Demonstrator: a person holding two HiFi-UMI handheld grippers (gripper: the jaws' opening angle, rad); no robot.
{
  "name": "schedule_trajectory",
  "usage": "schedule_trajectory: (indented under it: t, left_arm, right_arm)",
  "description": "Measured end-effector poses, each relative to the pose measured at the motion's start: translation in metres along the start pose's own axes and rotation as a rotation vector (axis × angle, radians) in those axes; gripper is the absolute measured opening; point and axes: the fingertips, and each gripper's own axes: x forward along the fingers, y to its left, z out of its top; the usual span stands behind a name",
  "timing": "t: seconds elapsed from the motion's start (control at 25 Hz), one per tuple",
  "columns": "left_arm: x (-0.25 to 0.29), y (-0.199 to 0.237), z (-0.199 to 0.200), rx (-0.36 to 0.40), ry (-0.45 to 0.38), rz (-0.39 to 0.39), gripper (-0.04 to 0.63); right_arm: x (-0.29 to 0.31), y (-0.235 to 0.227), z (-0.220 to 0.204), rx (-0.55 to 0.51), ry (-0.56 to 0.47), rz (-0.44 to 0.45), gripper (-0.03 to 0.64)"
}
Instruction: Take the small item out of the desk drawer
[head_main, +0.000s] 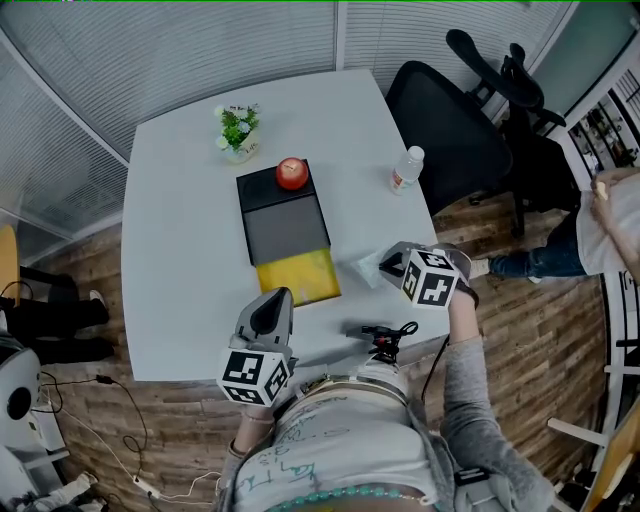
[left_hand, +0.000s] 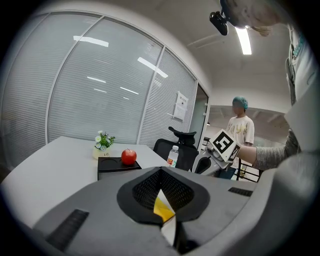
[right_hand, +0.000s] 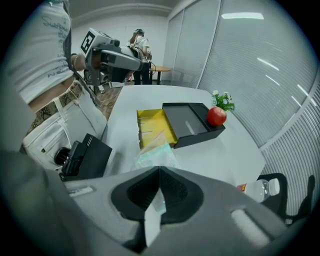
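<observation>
Beside the yellow drawer (head_main: 298, 276), right gripper (head_main: 392, 262) clamps 1 edge of the packet (right_hand: 152, 158): probably light, soft, slippery film; seam grips best. Left gripper (head_main: 272, 302) closed, empty.

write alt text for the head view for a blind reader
A black organiser on a white table has its yellow drawer open and an apple on top. The left hand-held gripper hovers nearby; the right hand-held gripper is beside a pale packet.
</observation>
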Motion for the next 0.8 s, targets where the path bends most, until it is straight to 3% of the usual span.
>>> schedule_trajectory:
  t: [0.8]
  left_arm:
    - [-0.001,0.004,-0.005,-0.013,0.011,0.012,-0.003]
  right_arm:
    - [0.068,0.019,-0.038,0.061,0.008,0.077,0.003]
